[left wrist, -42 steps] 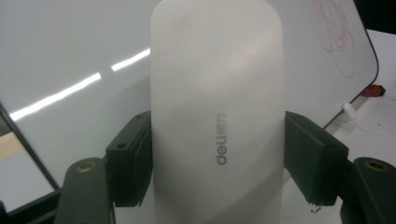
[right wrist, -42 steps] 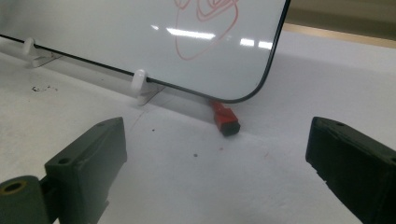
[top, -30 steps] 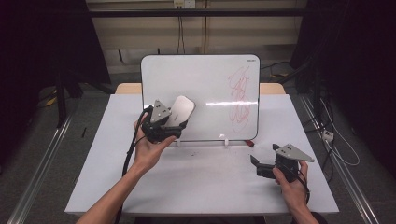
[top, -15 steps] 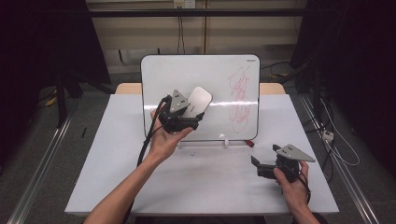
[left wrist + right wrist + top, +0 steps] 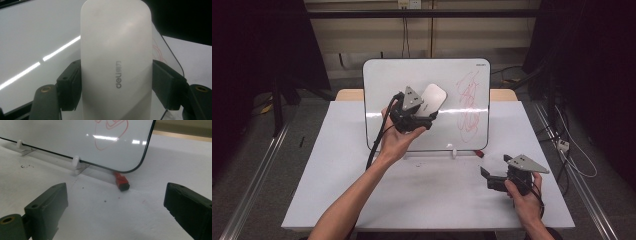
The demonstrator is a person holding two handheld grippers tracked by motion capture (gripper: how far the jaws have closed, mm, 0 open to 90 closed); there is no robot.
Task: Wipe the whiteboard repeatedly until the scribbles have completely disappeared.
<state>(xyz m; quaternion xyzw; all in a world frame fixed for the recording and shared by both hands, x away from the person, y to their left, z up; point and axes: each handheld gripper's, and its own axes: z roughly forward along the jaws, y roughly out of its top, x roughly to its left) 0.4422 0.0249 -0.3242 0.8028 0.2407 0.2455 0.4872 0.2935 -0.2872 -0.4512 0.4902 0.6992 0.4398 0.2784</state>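
"deli" — on the white eraser (image 5: 116, 62)

My left hand-held gripper (image 5: 424, 116) is raised, its jaws clamped tight. My right hand-held gripper (image 5: 490, 177) sits low, jaws spread wide.

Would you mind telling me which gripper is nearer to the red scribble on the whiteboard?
Left. The left gripper holds the white eraser against the whiteboard beside the red scribble; the right gripper rests low on the table.
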